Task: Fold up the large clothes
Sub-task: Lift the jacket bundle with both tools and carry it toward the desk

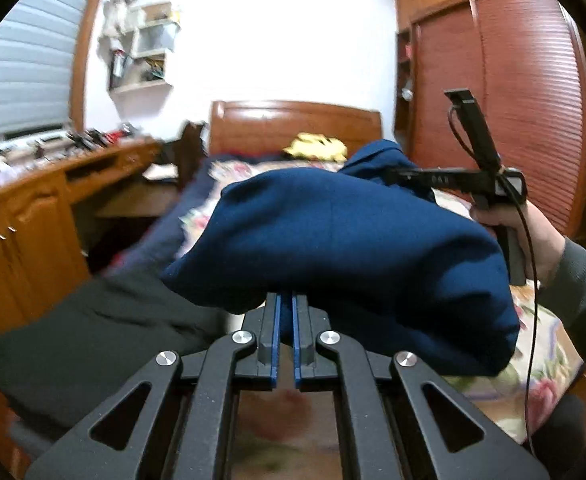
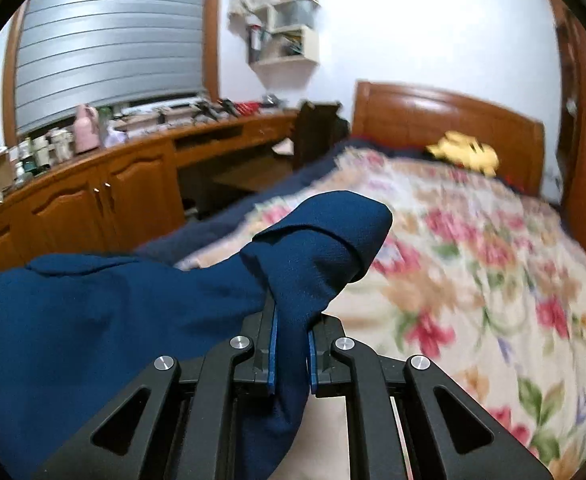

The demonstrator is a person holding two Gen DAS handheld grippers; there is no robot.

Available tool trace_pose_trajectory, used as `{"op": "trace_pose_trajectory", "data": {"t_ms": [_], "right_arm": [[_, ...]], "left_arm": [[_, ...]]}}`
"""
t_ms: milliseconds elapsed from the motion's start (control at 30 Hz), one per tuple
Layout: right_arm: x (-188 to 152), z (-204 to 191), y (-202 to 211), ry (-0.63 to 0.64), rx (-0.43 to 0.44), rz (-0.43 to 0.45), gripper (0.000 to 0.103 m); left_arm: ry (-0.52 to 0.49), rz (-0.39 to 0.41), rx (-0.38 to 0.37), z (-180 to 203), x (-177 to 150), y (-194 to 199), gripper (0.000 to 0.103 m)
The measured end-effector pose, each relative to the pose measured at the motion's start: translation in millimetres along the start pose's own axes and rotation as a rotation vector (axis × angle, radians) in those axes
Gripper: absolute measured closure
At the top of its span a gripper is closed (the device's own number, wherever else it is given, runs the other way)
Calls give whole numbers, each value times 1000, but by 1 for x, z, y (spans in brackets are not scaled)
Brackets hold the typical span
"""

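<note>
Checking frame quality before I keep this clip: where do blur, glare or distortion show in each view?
Left wrist view: back wall blown out white, desk smeared, navy garment fairly sharp. Right wrist view: floral bedspread and yellow toy motion-blurred, shutter bowed by fisheye.

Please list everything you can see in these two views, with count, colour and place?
navy blue fabric garment: one, dark blue, lifted above the bed, held at two spots
floral bedspread: one, cream with red flowers, covering the bed
wooden headboard: one, brown, far end of the bed
yellow soft item: one, by the headboard
dark grey cloth: one, low at the left wrist view's left
wooden cabinets: brown, under the cluttered counter
left gripper: black, fingers shut on the garment
right gripper: black, shut on the garment
</note>
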State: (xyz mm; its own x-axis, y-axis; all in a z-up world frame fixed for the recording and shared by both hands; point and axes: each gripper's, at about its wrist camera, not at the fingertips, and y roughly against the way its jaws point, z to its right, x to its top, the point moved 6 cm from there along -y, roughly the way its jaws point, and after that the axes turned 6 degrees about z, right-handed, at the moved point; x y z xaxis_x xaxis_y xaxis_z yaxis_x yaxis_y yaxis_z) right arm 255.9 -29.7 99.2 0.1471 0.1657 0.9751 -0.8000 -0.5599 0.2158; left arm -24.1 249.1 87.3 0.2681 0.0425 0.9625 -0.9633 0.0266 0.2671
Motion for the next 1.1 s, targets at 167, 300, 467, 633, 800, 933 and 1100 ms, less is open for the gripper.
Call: {"op": "trace_pose_trajectory", "data": {"t_ms": [167, 300, 467, 633, 800, 933, 1100], "right_arm": [[47, -70, -18, 53, 57, 88, 92], [49, -133, -43, 85, 153, 122, 92], [2, -201, -101, 134, 272, 65, 92], [-40, -208, -143, 141, 235, -22, 92], [-39, -197, -138, 118, 205, -65, 79], [-34, -198, -107, 118, 182, -57, 51], [-39, -210, -59, 123, 194, -51, 42]], "left_arm": [[46, 60, 156, -88, 18, 34, 98], [106, 44, 267, -160, -8, 60, 98], [143, -62, 367, -202, -65, 54, 98], [150, -81, 370, -205, -89, 57, 98], [113, -97, 402, -194, -85, 63, 97], [104, -72, 403, -183, -73, 72, 55], [78, -23, 380, -153, -60, 88, 12]]}}
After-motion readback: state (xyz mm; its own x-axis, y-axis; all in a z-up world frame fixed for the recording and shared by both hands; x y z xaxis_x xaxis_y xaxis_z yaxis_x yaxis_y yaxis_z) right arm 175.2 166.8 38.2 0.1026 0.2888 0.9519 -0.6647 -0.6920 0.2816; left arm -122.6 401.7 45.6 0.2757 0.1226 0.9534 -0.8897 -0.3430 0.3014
